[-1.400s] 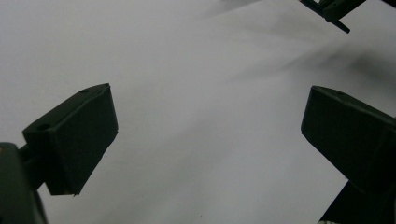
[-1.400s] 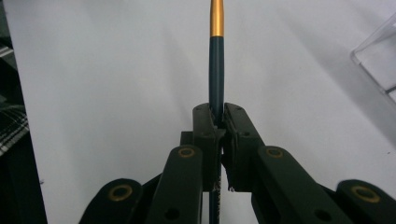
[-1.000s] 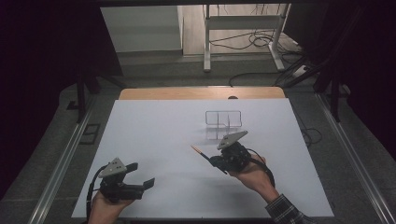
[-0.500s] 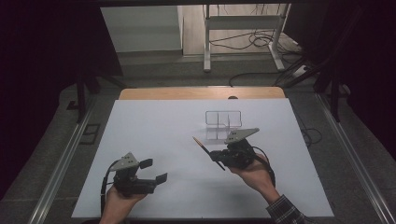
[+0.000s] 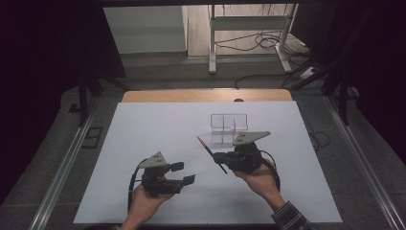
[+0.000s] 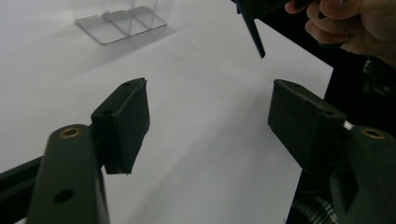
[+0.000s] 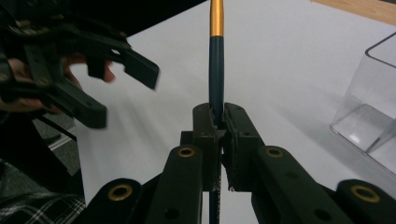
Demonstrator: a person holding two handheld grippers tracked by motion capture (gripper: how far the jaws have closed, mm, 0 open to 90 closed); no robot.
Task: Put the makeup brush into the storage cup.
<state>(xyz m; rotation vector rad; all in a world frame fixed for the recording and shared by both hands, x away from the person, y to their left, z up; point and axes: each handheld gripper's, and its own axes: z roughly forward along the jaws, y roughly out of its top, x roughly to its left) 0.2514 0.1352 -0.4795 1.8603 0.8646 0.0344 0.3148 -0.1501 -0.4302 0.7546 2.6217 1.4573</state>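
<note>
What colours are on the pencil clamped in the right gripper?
The pencil has a dark blue-black shaft with an orange-gold band farther up, clearest in the right gripper view.

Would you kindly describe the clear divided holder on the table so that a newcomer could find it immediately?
Start at the white table top and look toward its far middle, just beyond the right gripper clamping a dark pencil. There stands the clear plastic organizer, apart from both grippers. It is the transparent thing, split by inner walls into compartments.
</note>
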